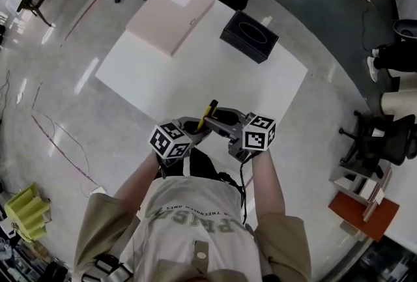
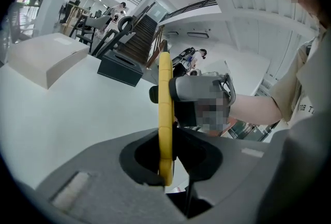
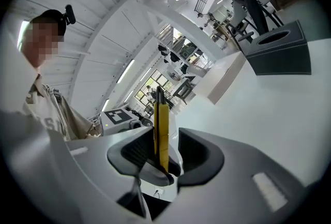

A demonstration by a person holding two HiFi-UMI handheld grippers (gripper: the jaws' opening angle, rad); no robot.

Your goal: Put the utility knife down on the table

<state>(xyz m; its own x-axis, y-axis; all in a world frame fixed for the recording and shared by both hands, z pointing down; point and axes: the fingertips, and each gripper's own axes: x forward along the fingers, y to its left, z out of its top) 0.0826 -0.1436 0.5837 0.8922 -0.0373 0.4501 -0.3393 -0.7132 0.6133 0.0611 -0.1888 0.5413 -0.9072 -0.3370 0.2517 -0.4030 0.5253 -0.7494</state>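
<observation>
Both grippers are held close together in front of the person's chest, above the near edge of the white table (image 1: 195,82). The left gripper (image 1: 199,127) is reached in from the left and the right gripper (image 1: 225,124) from the right, so that their tips are brought almost nose to nose. Their marker cubes (image 1: 171,139) are turned up toward the head camera. Both bare forearms are bent inward from the elbows. The left forearm (image 1: 138,178) is angled away from the body and to the right, while the right forearm (image 1: 268,178) is carried nearly straight away from the body.

The utility knife (image 1: 210,109) is kept in the air between the two tips, above the table and not resting on it. Its yellow body is seen edge-on by both gripper cameras, and its far end is tilted away from the person, out over the table. In the left gripper view the jaws are seen drawn narrow on the knife's lower end, which is pinched between them. In the right gripper view the knife is also seen standing between the jaws, but these are spread wide, and a gap is left between the knife and the jaw on the right.

Farther off on the table, a pale pink box (image 1: 171,14) is laid at the far left and a black tissue box (image 1: 249,35) at the far right, both well apart from the grippers.
</observation>
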